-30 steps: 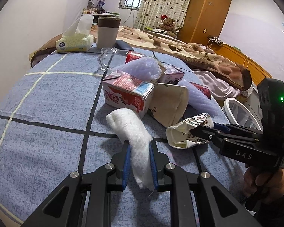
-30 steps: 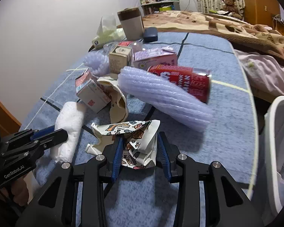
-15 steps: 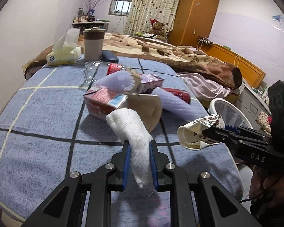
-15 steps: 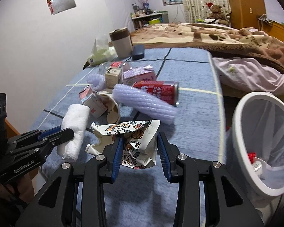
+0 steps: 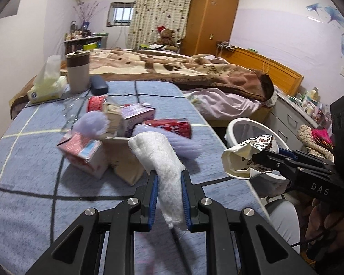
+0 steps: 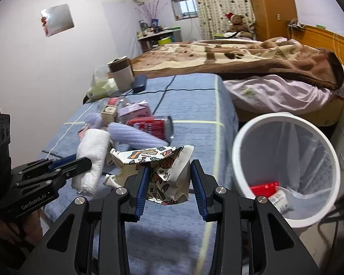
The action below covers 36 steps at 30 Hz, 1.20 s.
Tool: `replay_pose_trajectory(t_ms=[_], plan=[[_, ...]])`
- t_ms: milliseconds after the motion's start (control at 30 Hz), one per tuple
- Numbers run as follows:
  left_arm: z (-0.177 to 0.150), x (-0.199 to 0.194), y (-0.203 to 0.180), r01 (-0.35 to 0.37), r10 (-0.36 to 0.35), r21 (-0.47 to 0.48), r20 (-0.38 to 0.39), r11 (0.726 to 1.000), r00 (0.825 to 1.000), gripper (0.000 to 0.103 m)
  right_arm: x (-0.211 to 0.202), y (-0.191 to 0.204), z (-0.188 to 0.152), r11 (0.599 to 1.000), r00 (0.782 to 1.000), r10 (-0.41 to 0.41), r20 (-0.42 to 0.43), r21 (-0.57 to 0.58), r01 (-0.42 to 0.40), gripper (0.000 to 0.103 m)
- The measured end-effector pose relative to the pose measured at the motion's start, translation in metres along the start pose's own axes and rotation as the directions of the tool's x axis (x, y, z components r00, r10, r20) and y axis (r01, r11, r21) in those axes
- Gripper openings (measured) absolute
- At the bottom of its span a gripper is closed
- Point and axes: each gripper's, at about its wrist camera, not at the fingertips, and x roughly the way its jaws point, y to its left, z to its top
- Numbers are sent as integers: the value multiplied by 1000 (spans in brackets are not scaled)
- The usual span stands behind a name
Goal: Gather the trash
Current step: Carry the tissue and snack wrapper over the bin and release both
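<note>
My left gripper (image 5: 169,197) is shut on a white wad of tissue (image 5: 158,158), lifted above the blue cloth of the table (image 5: 29,183). The same wad (image 6: 92,158) shows in the right wrist view beside the left gripper (image 6: 80,162). My right gripper (image 6: 168,191) is shut on a crushed patterned paper cup (image 6: 162,171), held in the air near the table's right edge. In the left wrist view that cup (image 5: 247,155) hangs in front of the white bin (image 5: 238,126). The bin (image 6: 240,142) stands right of the table, lined with a bag, with red and white trash at its bottom.
A heap of trash lies mid-table: a pink carton (image 5: 84,153), a purple carton (image 5: 137,116), a red can (image 6: 153,126), lilac foam sleeves (image 6: 135,135). At the far end stand a tissue box (image 5: 45,89), a tumbler (image 5: 78,71) and a dark case (image 5: 98,84). A bed (image 5: 195,71) lies behind.
Both grippers have risen off the table with their loads and swung right, toward the white bin, which has come fully into the right wrist view.
</note>
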Motion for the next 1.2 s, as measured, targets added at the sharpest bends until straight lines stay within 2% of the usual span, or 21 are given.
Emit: replay_pose_trajectory(t_ms=[567, 1200], plan=[[20, 35, -57, 101, -98, 98, -32, 990, 995, 20, -16, -50, -5, 988, 992, -124, 30, 92, 121, 37], [44, 89, -135, 242, -228, 204, -91, 948, 969, 20, -28, -109, -14, 946, 964, -264, 18, 202, 255, 37]])
